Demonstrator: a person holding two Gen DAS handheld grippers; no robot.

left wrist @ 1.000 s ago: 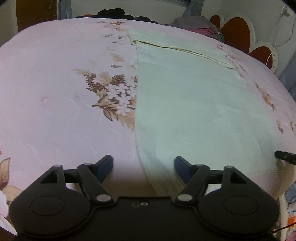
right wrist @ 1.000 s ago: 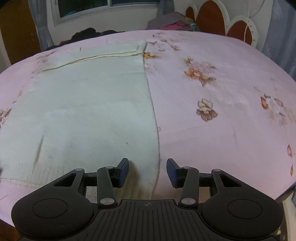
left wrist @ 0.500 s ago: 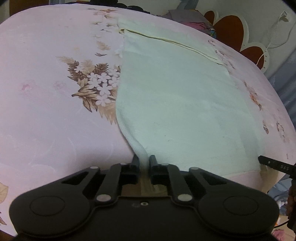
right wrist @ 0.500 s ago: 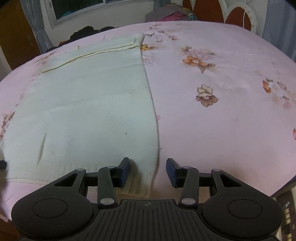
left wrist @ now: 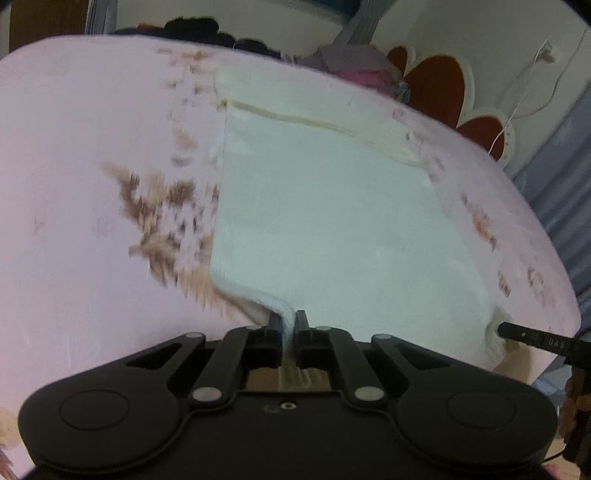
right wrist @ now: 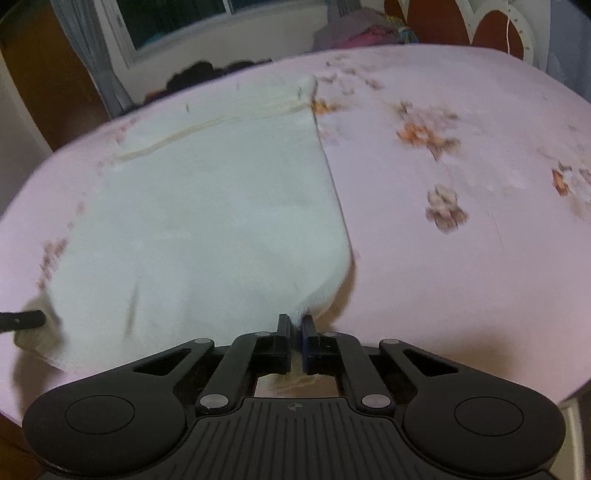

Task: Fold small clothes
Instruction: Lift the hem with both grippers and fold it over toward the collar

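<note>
Left wrist view: we've got the left gripper [left wrist: 287, 320] clenched on the pale cream knitted garment [left wrist: 332, 221] lying on the pink floral bedsheet [left wrist: 92, 184]; right gripper [right wrist: 295, 325] pinches the other near corner. Soft, light, floppy, so corners suit us best.

A pink floral bedsheet [right wrist: 461, 277] covered the bed. Beyond its far edge stood a scalloped red-and-white headboard [left wrist: 436, 88], with a heap of coloured clothes [right wrist: 362, 27] beside it. A dark clothes pile [right wrist: 207, 74] lay under the window [right wrist: 173, 18], flanked by a grey curtain [right wrist: 85, 62].
</note>
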